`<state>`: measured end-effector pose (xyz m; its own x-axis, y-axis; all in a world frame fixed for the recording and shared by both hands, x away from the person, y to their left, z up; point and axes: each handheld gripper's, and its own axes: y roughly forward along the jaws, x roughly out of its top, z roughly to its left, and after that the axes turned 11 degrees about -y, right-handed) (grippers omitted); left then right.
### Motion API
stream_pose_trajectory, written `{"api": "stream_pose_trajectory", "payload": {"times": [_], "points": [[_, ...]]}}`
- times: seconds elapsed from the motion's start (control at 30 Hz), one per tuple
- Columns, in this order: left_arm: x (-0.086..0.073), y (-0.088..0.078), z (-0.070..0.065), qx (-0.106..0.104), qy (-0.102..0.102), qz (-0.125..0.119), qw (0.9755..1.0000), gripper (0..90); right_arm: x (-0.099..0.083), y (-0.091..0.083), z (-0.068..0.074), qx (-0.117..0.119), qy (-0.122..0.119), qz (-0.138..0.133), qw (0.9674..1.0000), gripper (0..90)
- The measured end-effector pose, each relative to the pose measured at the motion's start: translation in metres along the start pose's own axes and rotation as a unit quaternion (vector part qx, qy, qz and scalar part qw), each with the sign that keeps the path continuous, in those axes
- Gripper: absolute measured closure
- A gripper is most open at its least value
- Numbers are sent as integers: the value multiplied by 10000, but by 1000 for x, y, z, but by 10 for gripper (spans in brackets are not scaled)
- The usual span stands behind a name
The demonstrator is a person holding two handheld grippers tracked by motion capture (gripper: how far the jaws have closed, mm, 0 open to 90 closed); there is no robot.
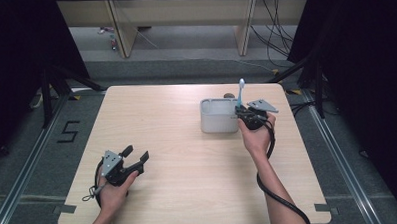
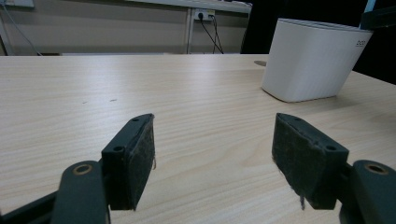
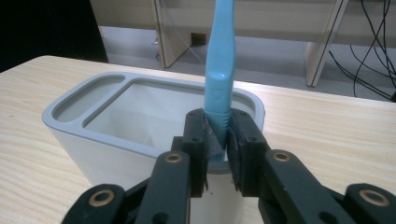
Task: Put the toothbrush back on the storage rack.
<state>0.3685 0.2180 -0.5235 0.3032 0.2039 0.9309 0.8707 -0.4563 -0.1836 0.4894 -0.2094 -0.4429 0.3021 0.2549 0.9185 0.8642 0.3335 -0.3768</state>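
A person stands at a wooden table with a gripper in each hand. The right gripper has its jaws closed tight on the handle of a blue toothbrush. The toothbrush stands almost straight up, with its brush end at the top. It is held right at the near edge of a white holder with a grey rim. The holder has a small space on one side and a big space in the middle. I cannot tell if the bottom of the toothbrush is inside the holder or just in front of it.

The left gripper rests low near the front left of the table, well apart from the holder. Its jaws are wide open and hold nothing.

I think the step in hand is standing the toothbrush in the holder. The next move calls for keeping the toothbrush upright over one space, lowering it in gently, and only then opening the jaws.
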Motion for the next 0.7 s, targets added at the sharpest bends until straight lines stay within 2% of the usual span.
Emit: {"api": "stream_pose_trajectory", "payload": {"times": [0.13,0.2,0.23,0.27,0.33,0.4,0.43,0.47,0.5,0.57,0.63,0.67,0.7], "points": [[0,0,0,2,-1,-2,10000,293,0,-1,0,17,-43,13,10000,764],[0,0,0,3,8,-4,10000,293,1,-2,0,-60,-192,49,9998,735],[0,0,0,5,12,-1,10000,293,2,-3,1,-12,-42,89,10000,710],[0,0,0,4,19,1,10000,293,3,-4,1,54,-31,135,9999,683],[0,2,1,-96,51,-109,9999,293,5,-5,3,67,-100,208,9997,624],[-1,2,1,-85,43,-100,9999,293,7,-5,4,99,-208,255,9994,567],[0,1,0,-31,41,-41,10000,293,8,-6,6,78,-163,317,9993,551],[0,0,0,5,19,1,10000,293,8,-6,5,41,-223,271,9994,534],[0,0,0,4,11,-5,10000,293,9,-7,6,-14,-149,281,9995,516],[0,0,0,2,4,-5,10000,293,10,-8,5,8,-222,301,9993,486],[0,0,0,4,16,2,10000,293,10,-11,6,-60,-113,368,9992,471],[0,0,0,-9,22,-17,10000,293,10,-11,6,7,-115,369,9993,464],[0,0,0,-7,23,-17,10000,293,9,-12,5,-33,-202,366,9991,456]]}}
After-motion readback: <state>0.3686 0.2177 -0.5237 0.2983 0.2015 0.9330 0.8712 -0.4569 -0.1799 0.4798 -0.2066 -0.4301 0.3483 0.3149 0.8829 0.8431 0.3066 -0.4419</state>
